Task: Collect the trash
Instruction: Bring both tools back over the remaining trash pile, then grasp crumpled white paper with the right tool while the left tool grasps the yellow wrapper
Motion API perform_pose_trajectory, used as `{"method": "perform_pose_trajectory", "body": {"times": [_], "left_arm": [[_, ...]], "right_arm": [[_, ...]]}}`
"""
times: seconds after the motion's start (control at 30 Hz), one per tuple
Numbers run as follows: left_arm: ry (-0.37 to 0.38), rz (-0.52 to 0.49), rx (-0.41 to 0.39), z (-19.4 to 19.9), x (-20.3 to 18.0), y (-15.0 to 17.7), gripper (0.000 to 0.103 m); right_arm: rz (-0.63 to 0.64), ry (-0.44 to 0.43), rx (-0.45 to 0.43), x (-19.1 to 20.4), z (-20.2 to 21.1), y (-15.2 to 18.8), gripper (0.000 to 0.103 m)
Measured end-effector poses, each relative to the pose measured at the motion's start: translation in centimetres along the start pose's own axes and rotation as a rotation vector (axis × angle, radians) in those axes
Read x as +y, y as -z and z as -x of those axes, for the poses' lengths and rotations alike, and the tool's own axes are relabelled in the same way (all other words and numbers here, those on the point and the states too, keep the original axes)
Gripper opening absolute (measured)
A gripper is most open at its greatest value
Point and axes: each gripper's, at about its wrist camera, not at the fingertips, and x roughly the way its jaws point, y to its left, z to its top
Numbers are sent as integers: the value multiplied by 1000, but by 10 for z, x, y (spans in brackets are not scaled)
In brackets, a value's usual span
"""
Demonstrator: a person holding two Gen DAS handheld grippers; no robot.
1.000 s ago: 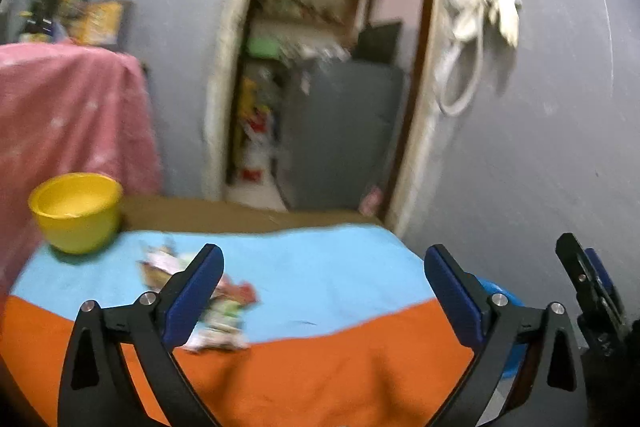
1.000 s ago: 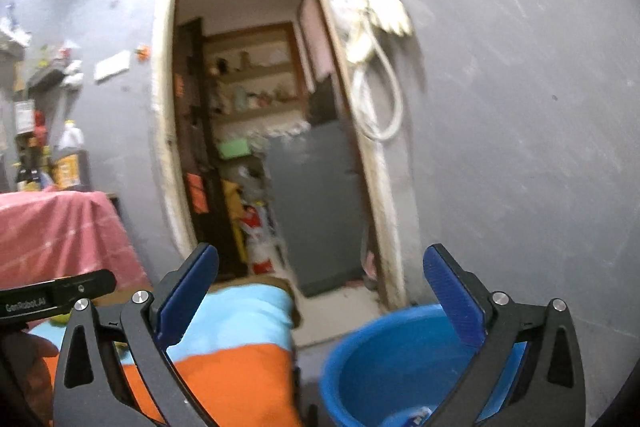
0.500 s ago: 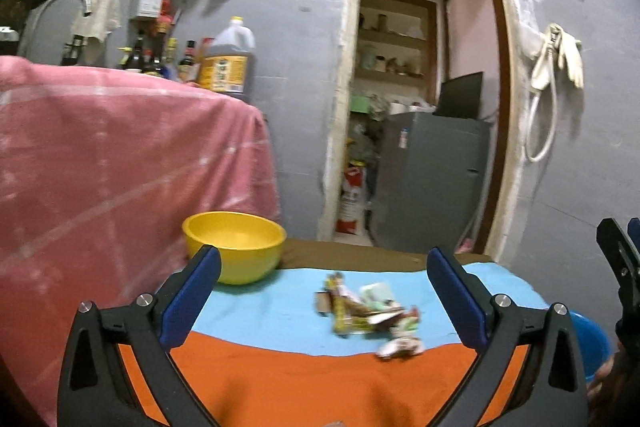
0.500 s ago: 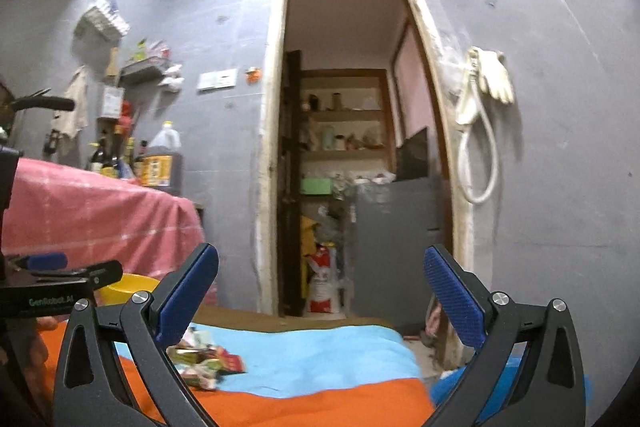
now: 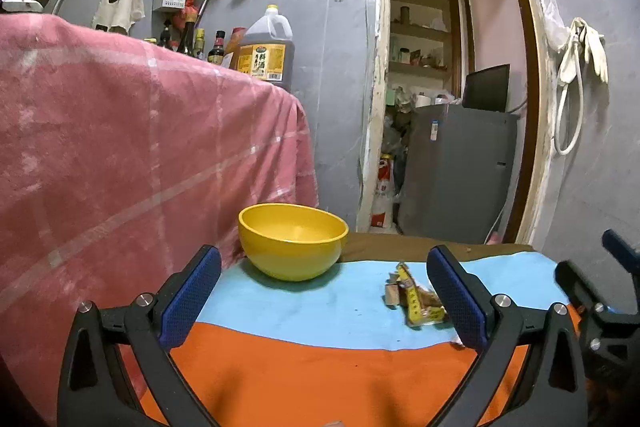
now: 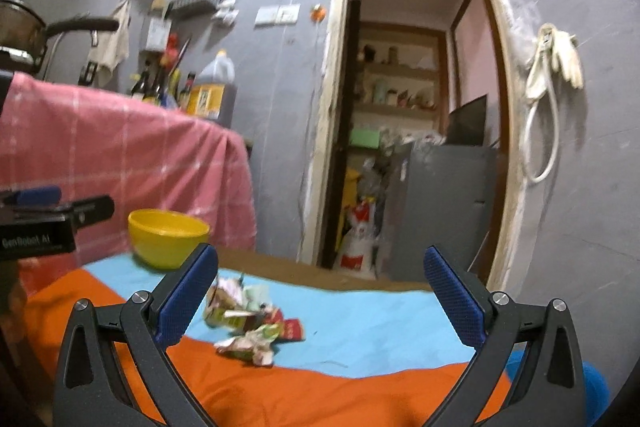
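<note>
Here the trash (image 6: 250, 325) is a small heap of crumpled wrappers lying on the blue band of the cloth (image 6: 380, 323), to the right of the yellow bowl (image 6: 168, 241) and apart from it. We judge it light, soft and springy, likely to slip, so we would pinch a raised crumpled fold. Our right gripper (image 6: 320, 301) and left gripper (image 5: 324, 297) both gape wide, holding nothing.

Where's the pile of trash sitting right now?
The crumpled wrappers lie on the blue part of the cloth, near its border with the orange part, to the right of the yellow bowl. The right wrist view shows them between the open fingers.
</note>
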Motion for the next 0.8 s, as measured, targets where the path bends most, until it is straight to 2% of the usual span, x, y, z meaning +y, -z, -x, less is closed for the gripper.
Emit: {"method": "perform_pose_trajectory", "body": {"times": [0.13,0.37,0.53,0.6,0.7,0.8], "left_arm": [[19,-4,31,-11,6,1,101],[45,15,194,-48,10,5,101],[67,34,291,-69,11,11,101],[87,43,335,-77,10,14,101],[116,54,397,-89,8,18,100],[192,56,472,-101,2,23,100]], "right_arm": [[26,-32,94,7,-18,8,103],[61,-115,274,17,-51,17,103],[25,-196,446,16,-83,29,103],[15,-223,494,16,-91,34,98],[11,-241,554,18,-99,40,83],[-3,-260,588,17,-103,43,67]]}}
